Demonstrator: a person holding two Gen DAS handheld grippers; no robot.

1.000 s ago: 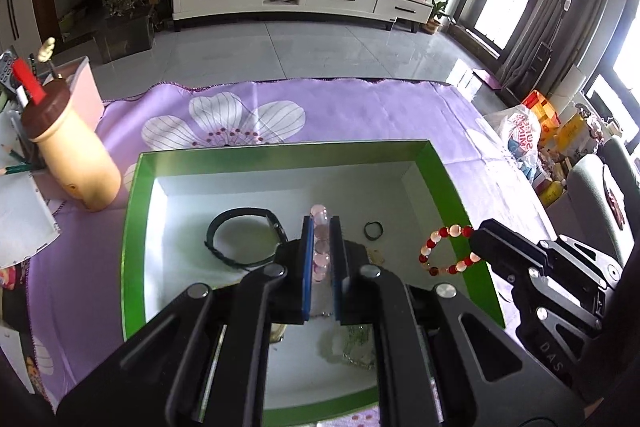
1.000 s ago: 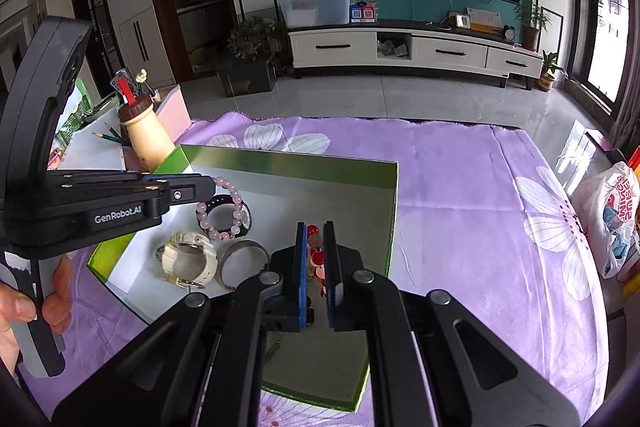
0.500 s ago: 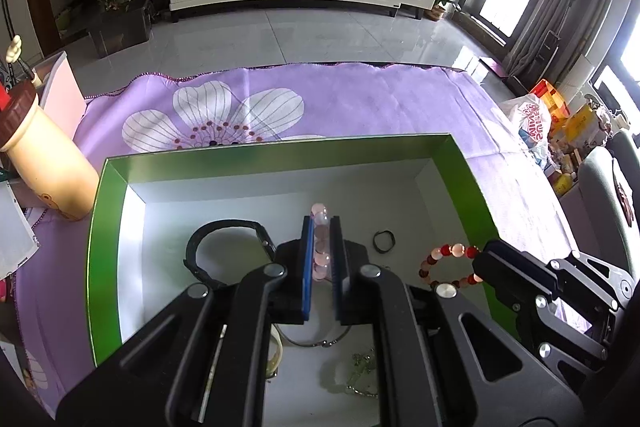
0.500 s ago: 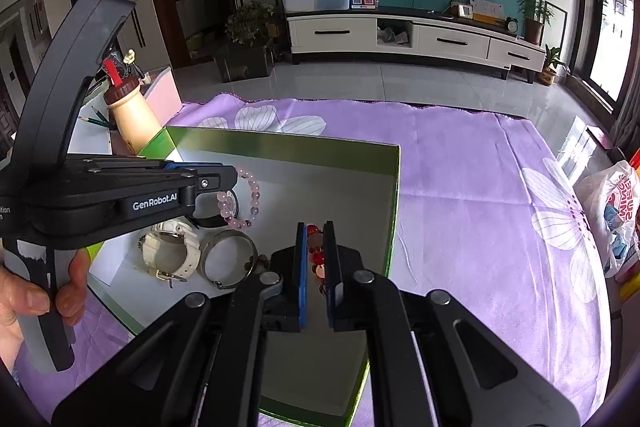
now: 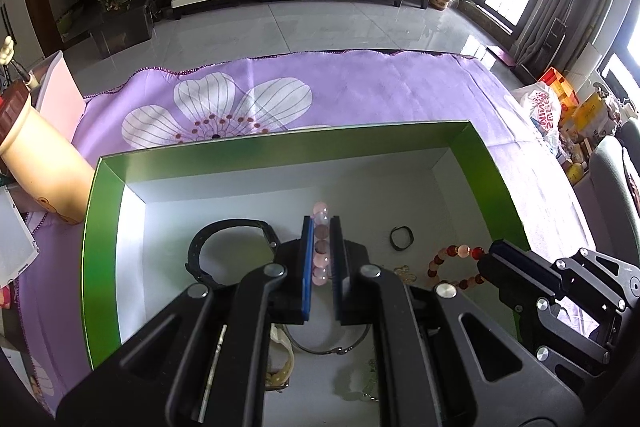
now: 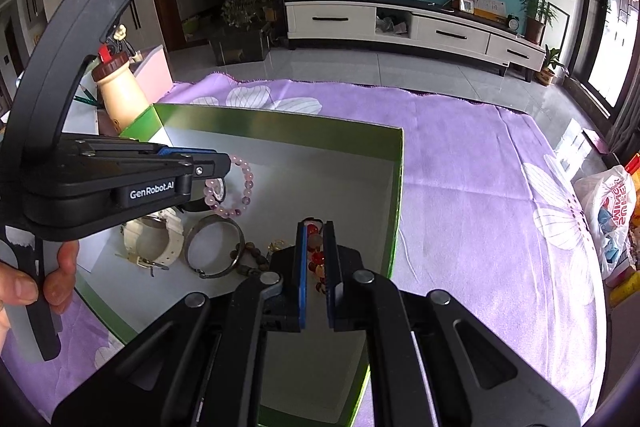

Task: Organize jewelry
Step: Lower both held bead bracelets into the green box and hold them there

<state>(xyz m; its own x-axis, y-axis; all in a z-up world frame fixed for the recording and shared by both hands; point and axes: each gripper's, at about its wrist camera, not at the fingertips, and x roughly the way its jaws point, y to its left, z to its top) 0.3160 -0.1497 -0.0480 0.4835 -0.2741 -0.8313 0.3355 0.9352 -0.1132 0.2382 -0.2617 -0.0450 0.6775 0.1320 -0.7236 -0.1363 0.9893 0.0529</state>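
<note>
Both jaws are closed on beads: the left gripper (image 5: 321, 259) pinches a pink bracelet (image 6: 236, 187), the right gripper (image 6: 315, 259) a red bracelet (image 5: 454, 265). Each loop hangs past its pads, over the floor of a green box (image 5: 280, 143). Below lie a white watch (image 6: 150, 241), a metal bangle (image 6: 214, 247) and a black band (image 5: 228, 247). Further away, the purple cloth (image 5: 360, 95) carries the box.

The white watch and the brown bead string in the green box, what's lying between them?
In the right wrist view, a metal bangle lies between the white watch and the brown bead string.
</note>
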